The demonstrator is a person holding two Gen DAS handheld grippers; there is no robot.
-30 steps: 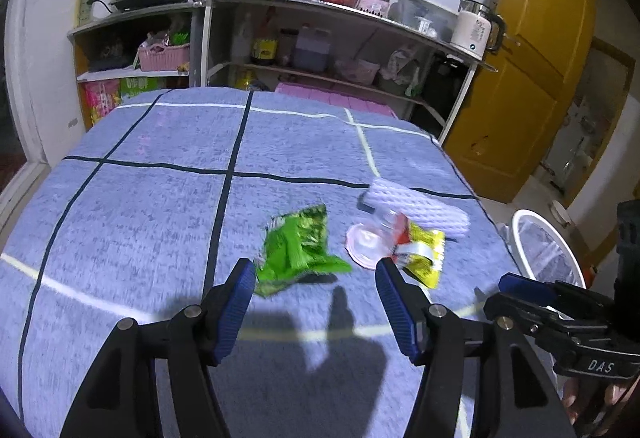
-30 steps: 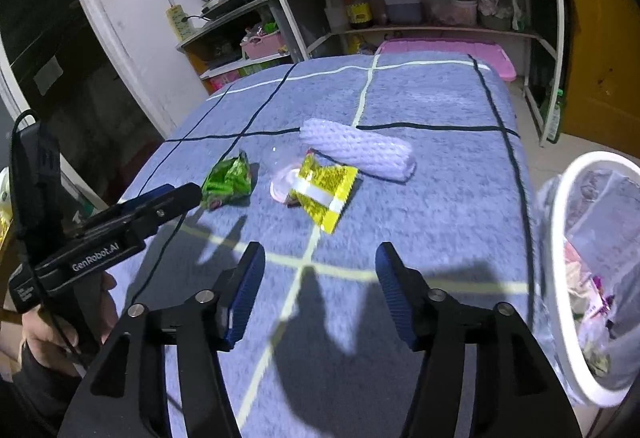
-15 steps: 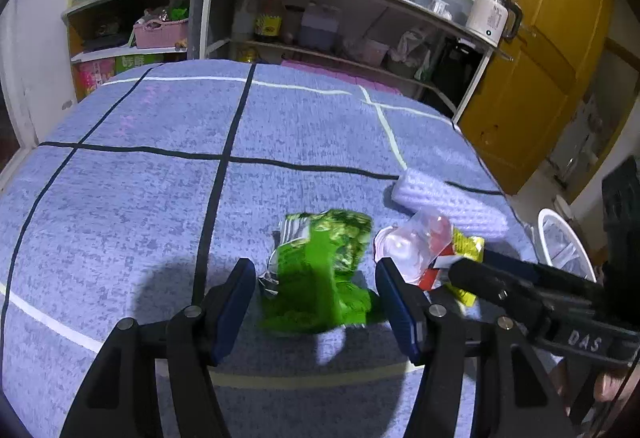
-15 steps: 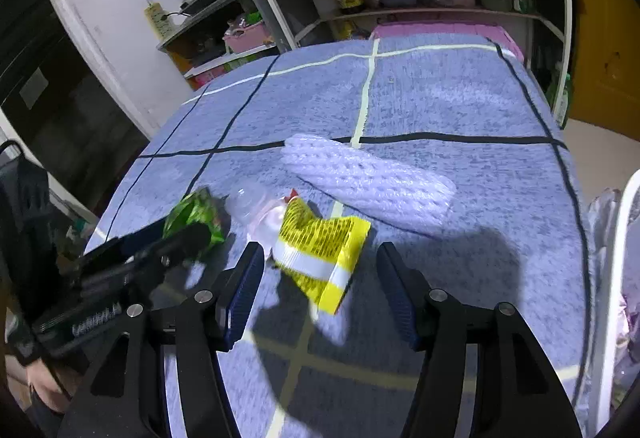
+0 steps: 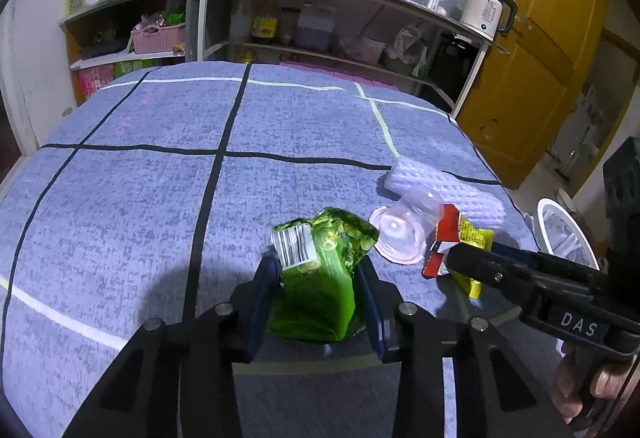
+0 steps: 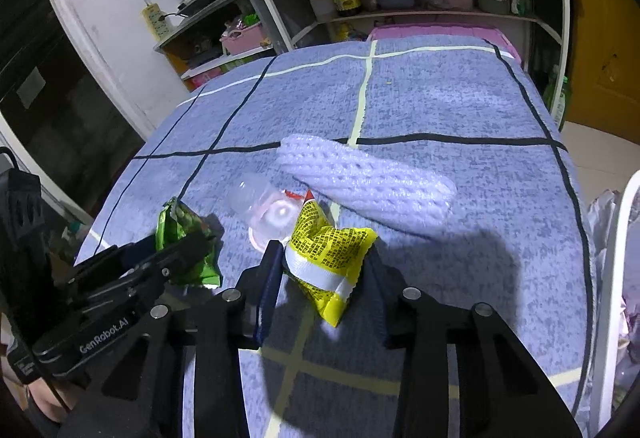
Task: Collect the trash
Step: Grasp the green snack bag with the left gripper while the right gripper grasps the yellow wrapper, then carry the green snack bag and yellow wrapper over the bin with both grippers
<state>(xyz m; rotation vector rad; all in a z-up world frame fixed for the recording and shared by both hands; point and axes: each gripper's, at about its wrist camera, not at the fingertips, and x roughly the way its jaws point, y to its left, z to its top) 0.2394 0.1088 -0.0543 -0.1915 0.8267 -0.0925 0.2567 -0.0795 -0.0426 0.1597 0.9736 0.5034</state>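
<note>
The green wrapper, loose on the blue cloth a second ago, now sits pinched in the left gripper. The right gripper has closed around the yellow packet. The white bin holds crumpled trash.

Both wrist cams, seemingly close, same table.

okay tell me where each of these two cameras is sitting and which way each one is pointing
Left wrist: sits on the left gripper, looking forward over its fingers at the green wrapper clamped between them; the right gripper and some of that hand show at right.
Right wrist: sits on the right gripper, looking over the yellow wrapper between its fingers; the left gripper crosses at left.
Shared: the blue checked cloth, clear plastic cup, white foam sleeve, white bin, shelves.
</note>
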